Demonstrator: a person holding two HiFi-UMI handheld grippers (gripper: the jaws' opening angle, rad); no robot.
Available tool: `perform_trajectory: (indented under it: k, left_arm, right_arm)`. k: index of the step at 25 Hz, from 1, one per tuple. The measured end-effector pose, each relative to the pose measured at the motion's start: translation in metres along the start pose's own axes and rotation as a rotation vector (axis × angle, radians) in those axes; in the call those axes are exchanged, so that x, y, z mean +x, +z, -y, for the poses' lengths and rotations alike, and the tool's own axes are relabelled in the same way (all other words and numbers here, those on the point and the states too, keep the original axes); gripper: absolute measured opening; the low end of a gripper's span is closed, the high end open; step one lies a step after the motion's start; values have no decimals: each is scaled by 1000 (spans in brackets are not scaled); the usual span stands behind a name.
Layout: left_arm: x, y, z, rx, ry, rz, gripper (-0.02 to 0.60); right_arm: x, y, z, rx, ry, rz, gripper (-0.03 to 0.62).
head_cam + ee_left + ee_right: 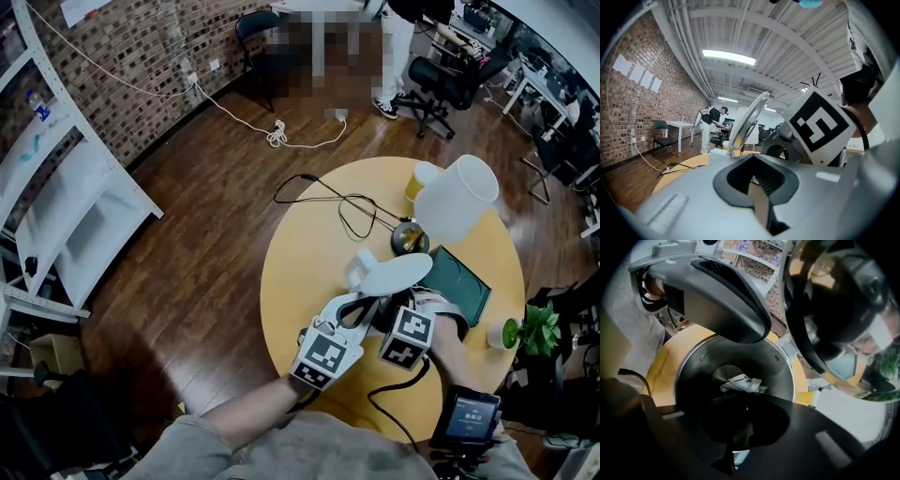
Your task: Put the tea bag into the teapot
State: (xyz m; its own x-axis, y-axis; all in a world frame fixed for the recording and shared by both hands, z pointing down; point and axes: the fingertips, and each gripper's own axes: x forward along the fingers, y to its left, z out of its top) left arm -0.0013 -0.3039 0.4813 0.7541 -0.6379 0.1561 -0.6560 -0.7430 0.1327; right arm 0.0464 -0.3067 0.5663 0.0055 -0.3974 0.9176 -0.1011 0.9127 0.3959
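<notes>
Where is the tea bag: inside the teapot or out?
Inside. The right gripper view shows the tea bag below the rim of the teapot, whose lid stands raised.

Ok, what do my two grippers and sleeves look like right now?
The left gripper has a light grey shell, the right gripper a black one. Each carries a white cube with black square markers. A black cable trails from the right one. The sleeves are grey.

Tally: 1 round table (300,281), 1 teapot (785,377), 1 tea bag (740,383), 1 white jug (457,199), 1 yellow cup (418,182), 1 potted plant (537,330).
</notes>
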Motion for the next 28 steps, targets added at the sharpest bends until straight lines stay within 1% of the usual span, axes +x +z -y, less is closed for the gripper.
perform_trajectory:
  k: [9,15,18,19,21,28]
  left_arm:
    - [-2,0,-1,-10,8,12,2]
    - [-4,0,-4,-19,14,12,2]
    - [-4,0,-4,-25,17,13,2]
    - [-4,0,-4,-26,17,14,2]
    - [-5,0,-4,-27,20,15,2]
    - [-5,-1,-7,-36,22,15,2]
  right_arm:
    - [0,2,-2,10,13,17,41]
    - [-1,7,-1,21,27,48,74]
    - [-1,8,-1,38,58,73,105]
    - [-2,8,-1,45,72,76,142]
    - [-3,5,0,54,94,74,172]
    - [-5,2,5,75,98,82,175]
